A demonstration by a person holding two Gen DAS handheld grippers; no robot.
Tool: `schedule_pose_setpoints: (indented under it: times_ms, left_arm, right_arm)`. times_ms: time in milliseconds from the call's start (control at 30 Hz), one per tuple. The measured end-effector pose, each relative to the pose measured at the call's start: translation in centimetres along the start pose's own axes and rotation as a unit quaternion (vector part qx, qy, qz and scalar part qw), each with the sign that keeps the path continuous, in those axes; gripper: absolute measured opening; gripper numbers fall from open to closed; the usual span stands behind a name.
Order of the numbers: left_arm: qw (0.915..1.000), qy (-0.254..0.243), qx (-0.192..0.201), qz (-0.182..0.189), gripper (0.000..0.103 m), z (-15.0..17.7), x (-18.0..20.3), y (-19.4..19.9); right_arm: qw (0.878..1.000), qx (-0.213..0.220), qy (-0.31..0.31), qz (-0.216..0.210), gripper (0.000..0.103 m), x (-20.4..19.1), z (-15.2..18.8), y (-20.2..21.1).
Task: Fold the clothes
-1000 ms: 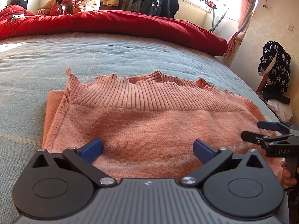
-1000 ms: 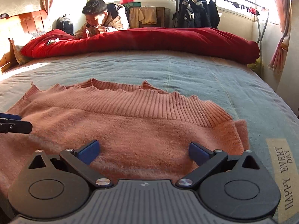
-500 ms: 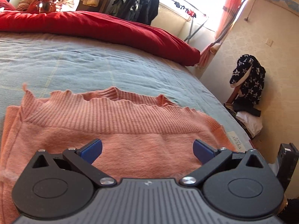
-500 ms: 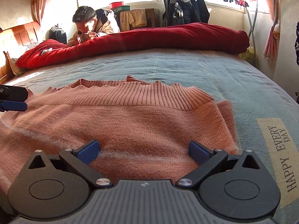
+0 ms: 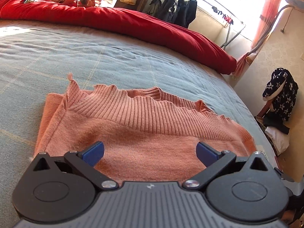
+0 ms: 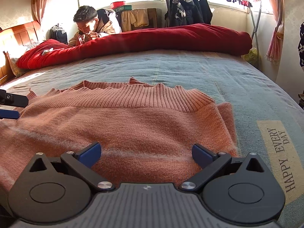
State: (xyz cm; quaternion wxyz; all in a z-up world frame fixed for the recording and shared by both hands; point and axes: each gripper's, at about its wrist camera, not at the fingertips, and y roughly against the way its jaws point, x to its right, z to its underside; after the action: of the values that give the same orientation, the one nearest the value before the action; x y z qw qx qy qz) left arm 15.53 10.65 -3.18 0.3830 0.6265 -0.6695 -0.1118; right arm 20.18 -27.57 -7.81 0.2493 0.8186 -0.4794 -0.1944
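Observation:
A folded salmon-pink knit sweater [image 5: 144, 133] [image 6: 121, 125] lies flat on the grey-blue bedspread [image 5: 95, 57] [image 6: 190, 68], its ribbed hem toward the far side. My left gripper [image 5: 150, 153] hovers open over the sweater's near part, with nothing between its blue pads [image 5: 94, 152]. Over the sweater's near right part my right gripper [image 6: 146, 153] is open too, its blue pads [image 6: 201, 154] wide apart and holding nothing. The left gripper's fingertips [image 6: 11, 106] show at the left edge of the right wrist view, above the sweater.
A rolled red duvet [image 5: 133, 26] [image 6: 152, 39] lies across the far side of the bed, and a person [image 6: 89, 26] sits behind it. A rack of dark coats [image 6: 188, 11] stands at the window. A chair with a star-patterned garment [image 5: 279, 93] stands right of the bed.
The left gripper's view has swung back left, so more of the sweater's left edge shows. The right gripper has drawn back slightly. Both stay open and the sweater has not moved.

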Motion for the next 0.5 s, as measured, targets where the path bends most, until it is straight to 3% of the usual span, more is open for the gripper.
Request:
schedule_pose_setpoints:
  times_ms: [300, 500]
  left_arm:
    - [0.998, -0.061, -0.016, 0.01, 0.102, 2.9, 3.3, 3.1]
    - [0.9959, -0.078, -0.045, -0.011, 0.102, 5.8, 3.3, 3.6]
  right_arm:
    - [1.0, -0.001, 0.0, 0.001, 0.103, -1.6, -0.3, 3.5]
    - [0.999, -0.023, -0.023, 0.006, 0.103, -1.5, 0.7, 4.5]
